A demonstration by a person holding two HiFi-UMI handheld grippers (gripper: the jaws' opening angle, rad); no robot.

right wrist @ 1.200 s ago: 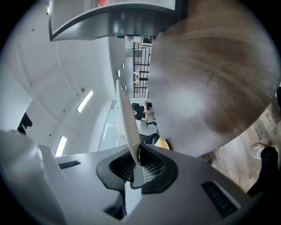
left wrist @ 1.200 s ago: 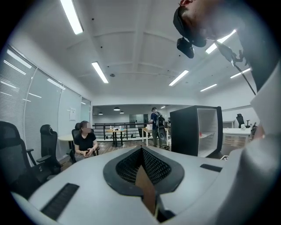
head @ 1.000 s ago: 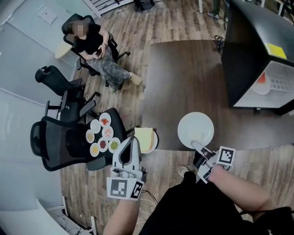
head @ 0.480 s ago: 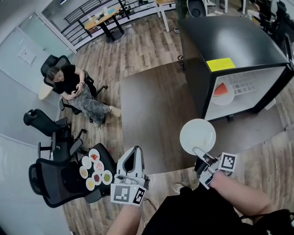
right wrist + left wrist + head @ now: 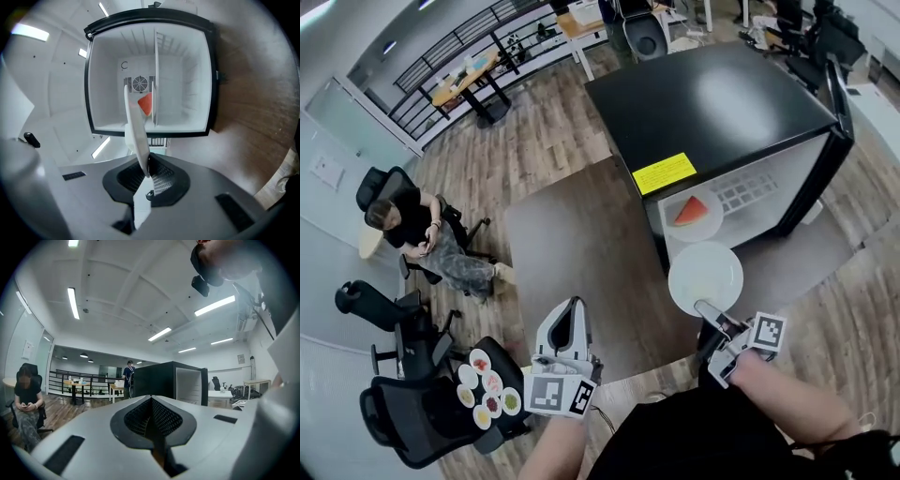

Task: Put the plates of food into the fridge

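Observation:
A black mini fridge [image 5: 712,103] stands ahead on the right, door [image 5: 839,108] swung open. A plate with a red watermelon slice [image 5: 692,214] rests on its white shelf. My right gripper [image 5: 713,316] is shut on the rim of a white plate [image 5: 705,277], held level just in front of the opening. In the right gripper view that plate [image 5: 135,131] shows edge-on between the jaws of the right gripper [image 5: 147,171], with the fridge interior [image 5: 183,89] and the watermelon slice [image 5: 145,104] behind it. My left gripper [image 5: 567,336] is shut, and nothing shows between the jaws of the left gripper [image 5: 152,411].
A brown rug [image 5: 581,244] lies before the fridge. Behind me at lower left, a black office chair [image 5: 412,422] carries several small plates of food [image 5: 487,389]. A person [image 5: 422,234] sits on another chair further left. Tables [image 5: 478,70] line the far railing.
The view has swung right from the chairs to the fridge, whose open inside now shows. Both grippers came along, the right one still holding the white plate. The chairs slid toward lower left.

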